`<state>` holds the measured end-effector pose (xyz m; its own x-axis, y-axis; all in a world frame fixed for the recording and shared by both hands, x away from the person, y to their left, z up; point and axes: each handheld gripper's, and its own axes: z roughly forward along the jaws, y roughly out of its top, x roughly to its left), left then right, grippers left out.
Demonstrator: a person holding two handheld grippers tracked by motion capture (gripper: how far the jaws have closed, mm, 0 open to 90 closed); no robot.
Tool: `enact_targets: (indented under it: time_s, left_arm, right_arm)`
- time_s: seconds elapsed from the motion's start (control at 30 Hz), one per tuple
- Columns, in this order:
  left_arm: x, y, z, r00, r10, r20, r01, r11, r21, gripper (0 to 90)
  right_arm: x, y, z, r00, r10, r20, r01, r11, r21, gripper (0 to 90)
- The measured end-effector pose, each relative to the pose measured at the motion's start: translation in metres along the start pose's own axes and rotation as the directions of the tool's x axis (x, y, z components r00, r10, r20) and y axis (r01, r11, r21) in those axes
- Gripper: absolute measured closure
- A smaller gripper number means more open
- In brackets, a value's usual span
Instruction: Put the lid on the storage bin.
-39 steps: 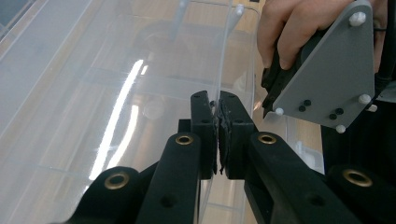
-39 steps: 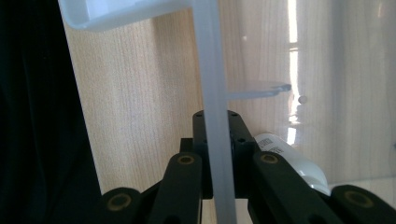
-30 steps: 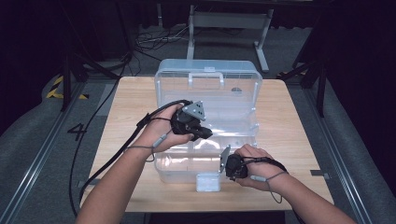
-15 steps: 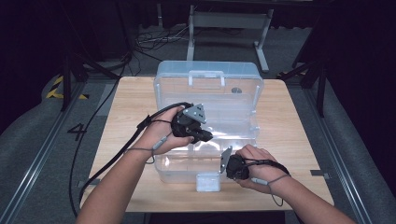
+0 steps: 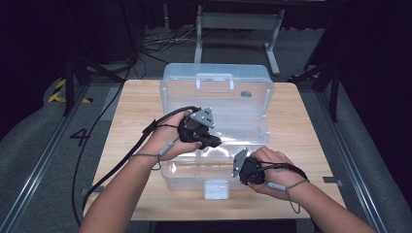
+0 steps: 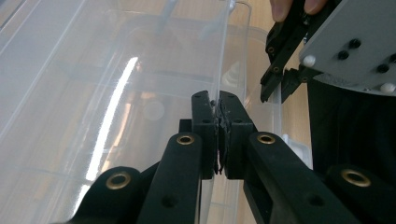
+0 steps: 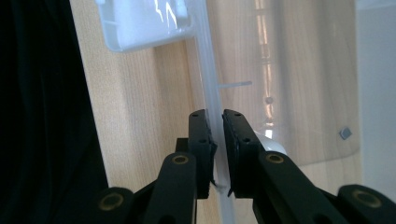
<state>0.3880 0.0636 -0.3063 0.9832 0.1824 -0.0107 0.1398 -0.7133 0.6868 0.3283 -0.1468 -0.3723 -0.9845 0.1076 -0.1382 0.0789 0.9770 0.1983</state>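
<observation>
- High view: a clear plastic storage box (image 5: 217, 116) sits open at the middle of the wooden table (image 5: 131, 121), its lid toward 12 o'clock and its white latch (image 5: 216, 189) at 6 o'clock.
- The left gripper (image 5: 214, 141) reaches over the box's middle; in the left gripper view its jaws are clamped on a thin clear inner wall (image 6: 223, 56).
- The right gripper (image 5: 239, 165), at about 5 o'clock of the box, pinches the front rim (image 7: 210, 79) between nearly closed jaws in the right gripper view.

High view above; gripper views close on shared clear box (image 5: 217, 121).
</observation>
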Motion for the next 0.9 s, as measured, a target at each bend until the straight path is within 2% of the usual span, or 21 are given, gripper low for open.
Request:
enact_targets:
  time_s: [0.33, 0.47, 0.7, 0.9]
  left_arm:
    - [0.0, 0.0, 0.0, 1.0, -0.007, 0.001, 0.007, 1.0, 0.0, 86.6]
    - [0.0, 0.0, 0.0, 1.0, -0.008, -0.001, 0.008, 1.0, 0.0, 86.7]
    - [0.0, 0.0, 0.0, 1.0, -0.003, -0.002, 0.003, 1.0, 0.0, 86.6]
    - [0.0, 0.0, 0.0, 1.0, -0.009, -0.001, 0.009, 1.0, 0.0, 86.7]
  right_arm:
    - [0.0, -0.004, -0.022, 0.9999, 0.005, 0.01, -0.005, 0.999, -0.036, 85.3]
    - [-0.001, -0.007, -0.031, 0.9994, 0.032, 0.015, -0.031, 0.999, -0.042, 86.4]
    - [-0.006, -0.017, -0.051, 0.9977, 0.068, 0.004, -0.067, 0.992, -0.107, 89.1]
    - [-0.01, -0.021, -0.058, 0.9967, 0.081, 0.0, -0.08, 0.988, -0.133, 90.0]
